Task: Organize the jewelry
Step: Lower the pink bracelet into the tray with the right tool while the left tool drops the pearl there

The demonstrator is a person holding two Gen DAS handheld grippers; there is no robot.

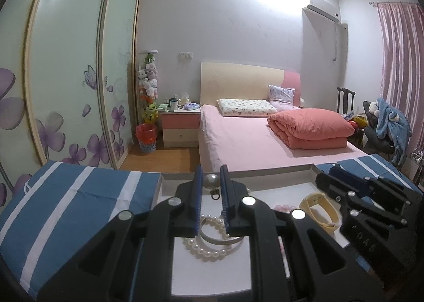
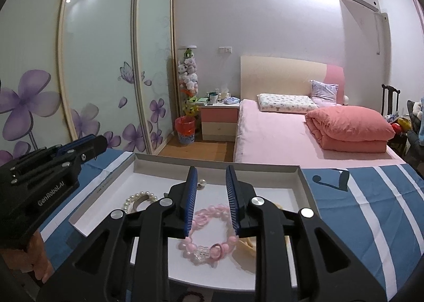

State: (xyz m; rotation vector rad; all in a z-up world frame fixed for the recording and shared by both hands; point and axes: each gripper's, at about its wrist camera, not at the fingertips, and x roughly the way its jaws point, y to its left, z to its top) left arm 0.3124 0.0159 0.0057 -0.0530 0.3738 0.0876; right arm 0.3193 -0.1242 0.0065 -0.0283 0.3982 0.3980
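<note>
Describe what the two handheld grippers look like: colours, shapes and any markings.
Both the left gripper and right gripper are black angular linkages with round silver pivot bolts and two flat fingers faced with ribbed blue pads. White "GenRobot.AI" lettering runs along the left gripper's side. No cables or sleeves show.

Bedroom, pale lilac walls, bright ceiling light glare.

Frosted sliding wardrobe doors with purple flower decals [image 1: 66, 84] at left; wood-plank floor [image 1: 164, 156]; pink-sheeted bed with cream headboard [image 1: 238, 82], folded salmon quilt [image 1: 310, 127], 2 pillows; pink-and-cream nightstand [image 1: 180, 127]; red wastebasket [image 1: 145, 137]; white wall air conditioner [image 1: 322, 10]; pink curtain [image 1: 397, 63] at right.
</note>
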